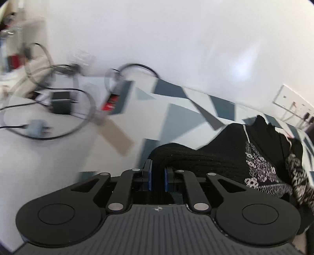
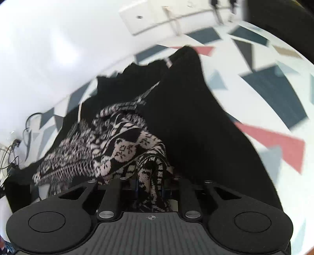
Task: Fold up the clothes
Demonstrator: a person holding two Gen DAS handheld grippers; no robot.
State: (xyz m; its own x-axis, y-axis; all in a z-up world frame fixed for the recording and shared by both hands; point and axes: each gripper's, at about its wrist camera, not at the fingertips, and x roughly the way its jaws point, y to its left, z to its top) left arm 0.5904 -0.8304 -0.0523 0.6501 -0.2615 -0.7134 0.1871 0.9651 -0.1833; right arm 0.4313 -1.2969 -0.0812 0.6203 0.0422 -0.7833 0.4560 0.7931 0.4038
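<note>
A black knitted sweater (image 1: 215,155) with a white patterned band hangs lifted over a cloth printed with grey, blue and red shapes. My left gripper (image 1: 157,176) is shut on a ribbed black edge of it, which runs between the blue pads (image 1: 149,177). In the right wrist view the sweater (image 2: 186,109) stretches away from me, its white pattern (image 2: 109,145) to the left. My right gripper (image 2: 151,186) is shut on the patterned part, which bunches between the fingers and hides the pads.
The patterned cloth (image 1: 176,109) covers the table. Beyond its left edge lie black cables (image 1: 64,102), a dark power adapter (image 1: 60,103) and a red-and-grey box (image 1: 117,98). A white wall socket strip (image 2: 149,17) sits behind the table. The left view is motion-blurred.
</note>
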